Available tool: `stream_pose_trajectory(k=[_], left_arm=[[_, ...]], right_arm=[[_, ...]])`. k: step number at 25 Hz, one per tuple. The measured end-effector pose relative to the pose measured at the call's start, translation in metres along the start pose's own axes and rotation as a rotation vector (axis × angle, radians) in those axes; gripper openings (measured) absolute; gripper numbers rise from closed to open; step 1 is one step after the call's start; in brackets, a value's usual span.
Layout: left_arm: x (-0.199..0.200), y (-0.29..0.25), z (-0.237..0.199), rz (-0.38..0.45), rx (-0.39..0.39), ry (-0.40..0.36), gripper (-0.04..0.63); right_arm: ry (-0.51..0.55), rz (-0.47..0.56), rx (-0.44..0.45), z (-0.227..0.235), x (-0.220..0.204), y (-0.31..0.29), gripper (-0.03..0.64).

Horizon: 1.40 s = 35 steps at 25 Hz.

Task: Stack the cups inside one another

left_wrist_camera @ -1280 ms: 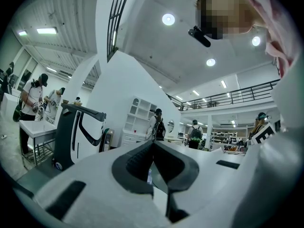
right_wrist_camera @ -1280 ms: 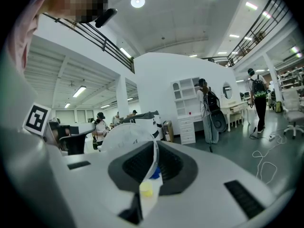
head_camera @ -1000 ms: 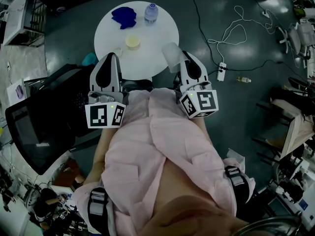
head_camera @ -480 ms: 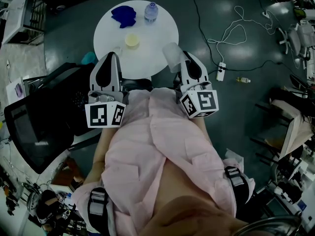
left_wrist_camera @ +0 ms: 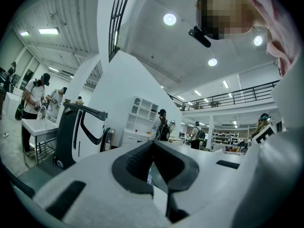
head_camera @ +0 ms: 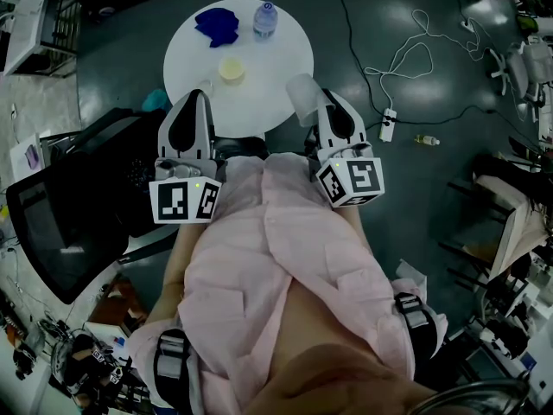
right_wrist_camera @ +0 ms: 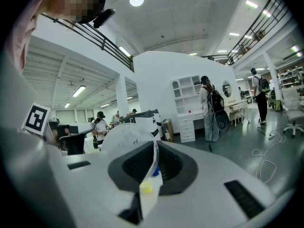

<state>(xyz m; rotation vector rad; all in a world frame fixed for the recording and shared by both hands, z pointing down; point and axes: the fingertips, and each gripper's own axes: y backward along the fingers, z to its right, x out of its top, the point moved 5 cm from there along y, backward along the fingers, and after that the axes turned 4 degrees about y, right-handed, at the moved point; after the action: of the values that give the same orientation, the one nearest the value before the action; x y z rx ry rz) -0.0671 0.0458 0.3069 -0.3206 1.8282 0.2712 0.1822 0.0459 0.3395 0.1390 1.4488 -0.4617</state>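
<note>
Pinching the translucent plastic cup (head_camera: 298, 96) by its wall, the right hand-held gripper (right_wrist_camera: 153, 158) should centre it squarely above the small yellow cup (head_camera: 232, 71). The left hand-held gripper (left_wrist_camera: 153, 145) is closed and empty.

A: Head view: dim, bluish; round white desk (head_camera: 268, 59) brightest, glossy dark floor (head_camera: 371, 7) carrying soft glare.
B: Both gripper views: bright round ceiling lamps (left_wrist_camera: 169, 19), fisheye bend, black vignetted corners.

The right claw (head_camera: 314, 107) hides part of the clear cup (head_camera: 298, 93).
</note>
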Motion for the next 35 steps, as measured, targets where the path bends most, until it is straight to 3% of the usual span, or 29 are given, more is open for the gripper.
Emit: stream_pose_trajectory(k=[35], left_arm=[[-0.002,-0.0058,0.0,-0.005,0.009,0.004,0.017]], right_arm=[[0.003,-0.019,0.019,0.0039,-0.0002,-0.0067,0.037]])
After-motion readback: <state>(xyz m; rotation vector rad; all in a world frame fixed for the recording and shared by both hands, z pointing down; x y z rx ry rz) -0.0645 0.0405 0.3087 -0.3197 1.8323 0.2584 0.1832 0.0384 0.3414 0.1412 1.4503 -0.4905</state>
